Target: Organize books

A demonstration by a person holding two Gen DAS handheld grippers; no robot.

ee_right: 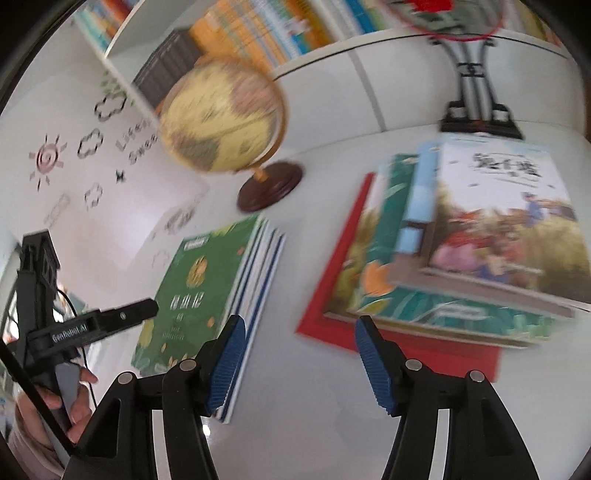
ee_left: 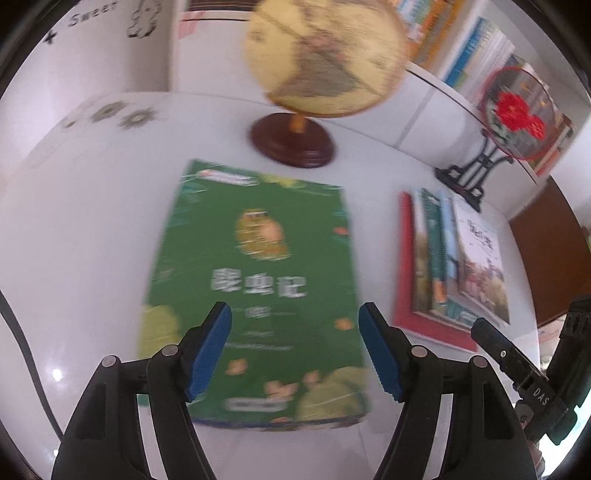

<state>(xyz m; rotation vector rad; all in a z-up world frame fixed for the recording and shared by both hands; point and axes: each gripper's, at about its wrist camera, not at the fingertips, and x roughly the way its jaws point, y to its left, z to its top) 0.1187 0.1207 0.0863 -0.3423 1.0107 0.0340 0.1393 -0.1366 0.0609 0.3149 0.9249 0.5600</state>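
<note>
Your left gripper (ee_left: 295,354) hung open and empty over the green book (ee_left: 255,295) lying flat mid-worktop (ee_left: 74,240); your right gripper (ee_right: 300,363), equally open, hovered between it and the stacked books (ee_right: 461,251).

A home study: bookshelves (ee_right: 258,33), globe (ee_left: 325,55), doodled wall (ee_right: 66,155)

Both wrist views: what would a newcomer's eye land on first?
The green book lying flat atop a neat stack, dead centre under the open left gripper. Behind it stands a yellowed globe on a dark wooden base. To the right, an uneven pile of picture books rests on a red one.
</note>
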